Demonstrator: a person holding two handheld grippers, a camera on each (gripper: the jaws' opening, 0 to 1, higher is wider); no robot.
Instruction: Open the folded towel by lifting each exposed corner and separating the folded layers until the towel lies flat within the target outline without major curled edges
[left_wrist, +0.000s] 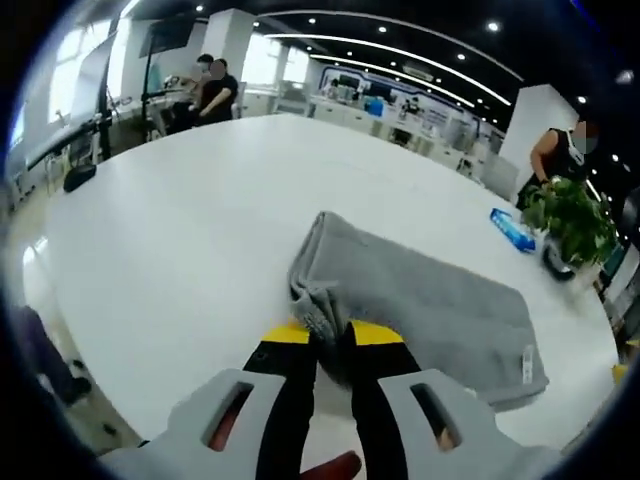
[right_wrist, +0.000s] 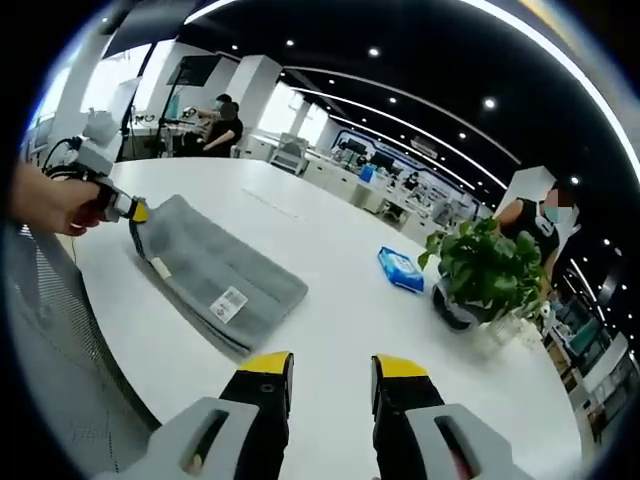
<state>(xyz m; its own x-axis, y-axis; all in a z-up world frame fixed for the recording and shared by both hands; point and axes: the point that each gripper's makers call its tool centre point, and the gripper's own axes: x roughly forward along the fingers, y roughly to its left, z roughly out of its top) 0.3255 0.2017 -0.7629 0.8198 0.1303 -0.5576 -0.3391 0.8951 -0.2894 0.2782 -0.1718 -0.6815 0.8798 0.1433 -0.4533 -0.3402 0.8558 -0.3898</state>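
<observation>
A grey folded towel (left_wrist: 420, 300) lies on the white table (left_wrist: 200, 220), with a white label near its far right edge. My left gripper (left_wrist: 330, 335) is shut on the towel's near corner, which bunches between the yellow-tipped jaws. In the right gripper view the same towel (right_wrist: 215, 265) lies at the left with its label facing up, and the left gripper (right_wrist: 125, 210), held by a hand, pinches its far left corner. My right gripper (right_wrist: 330, 368) hovers open over bare table, to the right of the towel and apart from it.
A potted green plant (right_wrist: 490, 270) and a blue packet (right_wrist: 402, 268) sit on the table beyond the towel. The table's near edge (right_wrist: 110, 350) curves at the left. People stand in the background by desks.
</observation>
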